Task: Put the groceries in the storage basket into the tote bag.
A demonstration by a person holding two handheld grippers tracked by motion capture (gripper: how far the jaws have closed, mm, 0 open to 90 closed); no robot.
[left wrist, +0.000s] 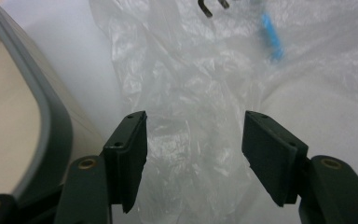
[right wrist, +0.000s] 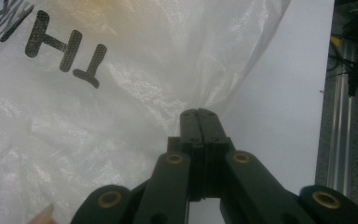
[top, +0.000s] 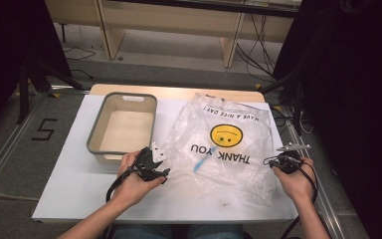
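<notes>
On the white table (top: 64, 194), seen from the high view, a clear plastic bag (top: 224, 149) lies flat, with a yellow smiley face (top: 226, 135) and black words printed on it. It sits to the right of a grey tub (top: 123, 127), just beside it. A small blue thing (top: 199, 164) shows through the bag near its left side. The left gripper (top: 160, 172) rests at the bag's left edge, close to the front of the tub, and the right gripper (top: 271, 161) is at the bag's right edge. Looking along the left gripper (left wrist: 193, 140) in its own view, its two black jaws stand spread apart. Crinkled bag (left wrist: 191, 84) plastic lies between them, but the pads do not press on it. The blue thing (left wrist: 271, 37) is farther off, up and to the right, and the grey tub (left wrist: 51, 121) rim curves past on the left. Next, the right gripper view has the right gripper (right wrist: 198, 114) with its jaws pressed tight together, pinching the edge of the bag (right wrist: 121, 70). Black letters show on the plastic at the top left, and the white table (right wrist: 289, 93) is on the right.
</notes>
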